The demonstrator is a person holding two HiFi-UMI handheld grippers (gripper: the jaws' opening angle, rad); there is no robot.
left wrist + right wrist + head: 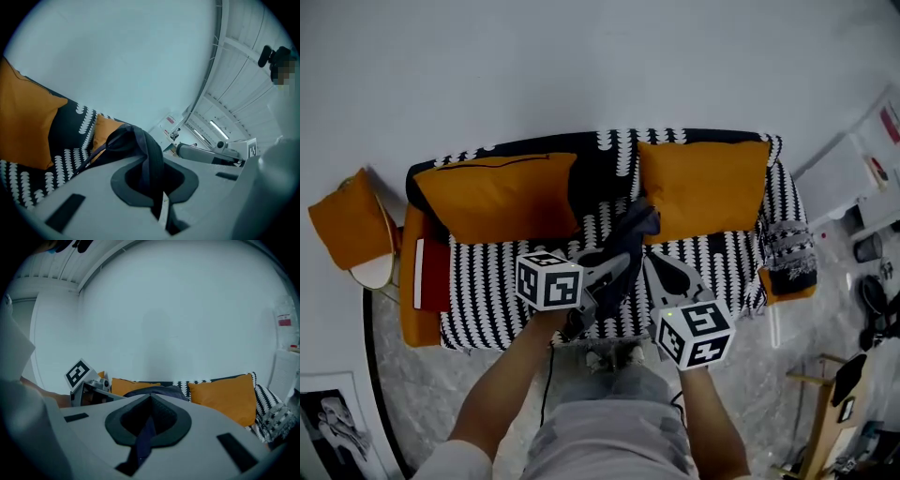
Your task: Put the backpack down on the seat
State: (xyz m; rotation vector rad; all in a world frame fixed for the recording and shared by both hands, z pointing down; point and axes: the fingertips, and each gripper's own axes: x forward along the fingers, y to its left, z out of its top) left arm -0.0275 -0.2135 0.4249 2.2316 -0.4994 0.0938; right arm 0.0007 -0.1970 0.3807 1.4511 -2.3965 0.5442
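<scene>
Head view: backpack is held over the sofa seat's middle, a strap pinched in left tongs and another in right tongs. If released unevenly, it could be tipped off the sofa's front.

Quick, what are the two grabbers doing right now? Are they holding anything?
Left gripper: closed, holding a dark backpack strap.
Right gripper: closed, holding a dark backpack strap too.

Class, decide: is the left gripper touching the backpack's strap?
Touching: in the left gripper view, the left gripper is clamped on the strap.
</scene>
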